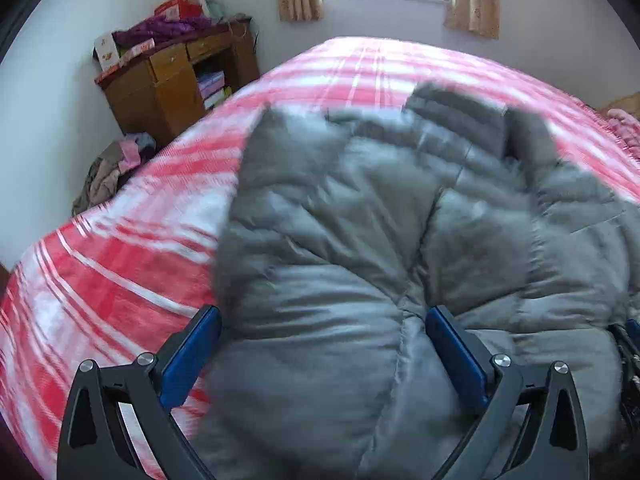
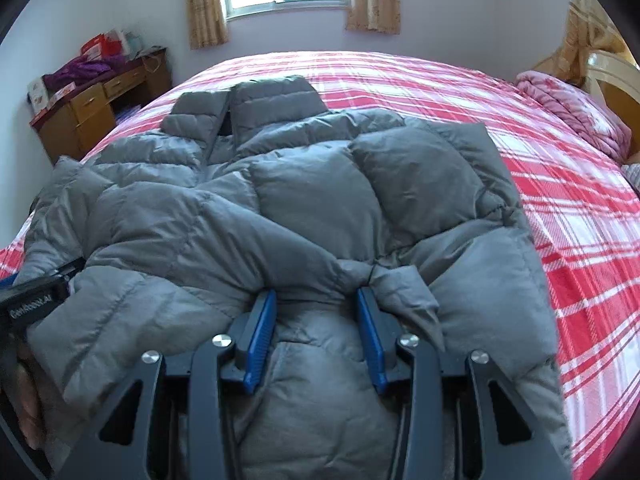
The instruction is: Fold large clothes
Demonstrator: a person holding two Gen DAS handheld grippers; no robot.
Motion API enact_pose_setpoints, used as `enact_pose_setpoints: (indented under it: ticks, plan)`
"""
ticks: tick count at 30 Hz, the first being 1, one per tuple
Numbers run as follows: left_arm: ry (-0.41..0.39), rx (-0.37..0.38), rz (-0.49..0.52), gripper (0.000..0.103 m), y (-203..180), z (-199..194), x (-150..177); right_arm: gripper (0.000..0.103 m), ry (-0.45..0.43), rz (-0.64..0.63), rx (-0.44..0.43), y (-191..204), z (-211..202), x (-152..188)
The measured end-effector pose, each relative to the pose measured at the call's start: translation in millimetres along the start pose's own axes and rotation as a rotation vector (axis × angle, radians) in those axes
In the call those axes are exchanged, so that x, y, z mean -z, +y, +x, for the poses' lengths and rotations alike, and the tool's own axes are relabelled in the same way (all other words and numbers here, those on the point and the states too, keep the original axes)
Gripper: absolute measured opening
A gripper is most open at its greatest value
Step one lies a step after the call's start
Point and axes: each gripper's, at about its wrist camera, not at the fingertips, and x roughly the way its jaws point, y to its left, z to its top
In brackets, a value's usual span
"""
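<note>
Now grey puffer jacket (image 2: 312,208) bunched between both grippers' blue pads (image 2: 262,332), on bed (image 2: 560,216).

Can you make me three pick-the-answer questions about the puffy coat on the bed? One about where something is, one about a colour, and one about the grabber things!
1. Where is the grey puffy coat?
A. on the bed
B. on the desk
C. on the floor

2. What colours is the bed cover?
A. blue and yellow
B. red and white
C. green and black

3. What is between the right gripper jaws?
A. nothing
B. a pillow
C. coat fabric

Answers: 1 A, it lies spread on the plaid cover. 2 B, red and white checks. 3 C, grey fabric bunches between the blue pads.
</note>
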Motion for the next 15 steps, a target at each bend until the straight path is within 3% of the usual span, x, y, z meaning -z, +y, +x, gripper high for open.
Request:
enact_pose_setpoints:
  ticks: [2,4,7,11,15]
  plan:
    - [-0.082,0.033,-0.008,0.102,11,-31,-17,0.066,-0.014,0.003,-0.046,-5,-16,-6]
    - [-0.144,0.022,-0.011,0.102,18,-47,-36,0.069,-0.067,0.013,-0.067,-14,-34,-16]
    - [-0.158,0.005,-0.034,0.102,27,-37,-69,0.069,-0.144,0.019,-0.03,-34,-50,-42]
    - [-0.098,-0.05,-0.089,0.102,31,10,-88,0.068,-0.137,0.068,0.07,-69,-27,-75]
    - [-0.02,-0.063,-0.082,0.102,20,55,-83,0.068,-0.103,0.079,0.087,-95,9,-87]
